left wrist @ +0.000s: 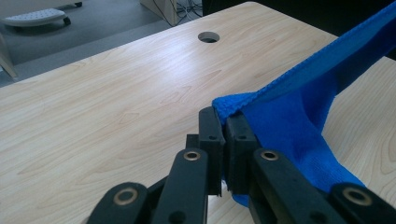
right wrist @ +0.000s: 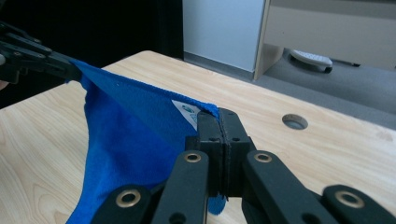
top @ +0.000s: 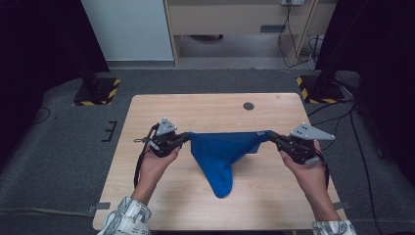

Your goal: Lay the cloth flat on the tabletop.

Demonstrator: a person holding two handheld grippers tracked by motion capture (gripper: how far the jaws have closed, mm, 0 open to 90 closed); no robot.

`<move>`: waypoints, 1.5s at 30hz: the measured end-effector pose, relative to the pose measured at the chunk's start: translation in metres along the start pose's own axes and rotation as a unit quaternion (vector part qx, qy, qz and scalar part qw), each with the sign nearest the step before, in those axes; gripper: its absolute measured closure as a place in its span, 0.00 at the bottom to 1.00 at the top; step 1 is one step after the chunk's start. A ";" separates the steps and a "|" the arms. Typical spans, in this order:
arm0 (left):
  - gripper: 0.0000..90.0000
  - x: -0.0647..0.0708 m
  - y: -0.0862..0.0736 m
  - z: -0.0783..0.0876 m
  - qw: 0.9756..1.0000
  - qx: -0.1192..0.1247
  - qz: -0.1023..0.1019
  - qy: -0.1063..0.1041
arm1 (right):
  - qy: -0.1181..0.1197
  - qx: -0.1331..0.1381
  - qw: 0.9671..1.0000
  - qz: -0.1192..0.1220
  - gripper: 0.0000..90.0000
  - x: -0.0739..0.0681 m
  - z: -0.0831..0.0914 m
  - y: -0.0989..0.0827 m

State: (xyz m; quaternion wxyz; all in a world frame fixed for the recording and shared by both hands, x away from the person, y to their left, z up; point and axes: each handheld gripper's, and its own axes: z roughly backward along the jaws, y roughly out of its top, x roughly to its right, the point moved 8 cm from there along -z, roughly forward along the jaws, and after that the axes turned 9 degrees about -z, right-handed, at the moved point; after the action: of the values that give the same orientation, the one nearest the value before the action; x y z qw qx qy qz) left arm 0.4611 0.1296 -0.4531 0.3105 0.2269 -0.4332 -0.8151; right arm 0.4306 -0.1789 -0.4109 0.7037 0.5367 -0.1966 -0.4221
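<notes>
A blue cloth (top: 220,154) hangs stretched between my two grippers above the wooden table (top: 147,205), its lower corner drooping toward the table's front. My left gripper (top: 187,136) is shut on the cloth's left corner; in the left gripper view the jaws pinch the blue cloth (left wrist: 289,121) at the gripper's tips (left wrist: 226,122). My right gripper (top: 268,134) is shut on the right corner. In the right gripper view its tips (right wrist: 219,122) clamp the cloth (right wrist: 126,140) beside a small white label (right wrist: 188,112), and the left gripper (right wrist: 70,70) shows at the far corner.
A round cable hole (top: 248,105) sits in the table near its far edge. Two stand bases with yellow-black stripes (top: 98,91) (top: 318,88) rest on the grey floor beyond the table. A wooden desk (top: 235,24) with cables stands at the back.
</notes>
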 end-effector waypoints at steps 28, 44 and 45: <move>0.98 -0.001 0.005 -0.003 1.000 0.010 0.008 -0.003 | -0.014 -0.005 1.000 -0.005 1.00 0.012 0.006 0.015; 0.98 -0.001 0.047 0.042 0.999 0.046 -0.009 0.014 | -0.002 0.022 1.000 0.005 0.99 0.000 0.023 0.040; 0.98 -0.001 0.049 0.045 0.999 0.047 -0.012 0.015 | -0.001 0.022 1.000 0.006 0.99 -0.001 0.025 0.041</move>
State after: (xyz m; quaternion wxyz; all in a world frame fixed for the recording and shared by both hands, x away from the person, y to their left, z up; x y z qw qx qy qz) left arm 0.4483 0.1339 -0.3879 0.2958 0.2588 -0.4638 -0.7940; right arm 0.4273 -0.1897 -0.3646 0.6939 0.5502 -0.2097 -0.4144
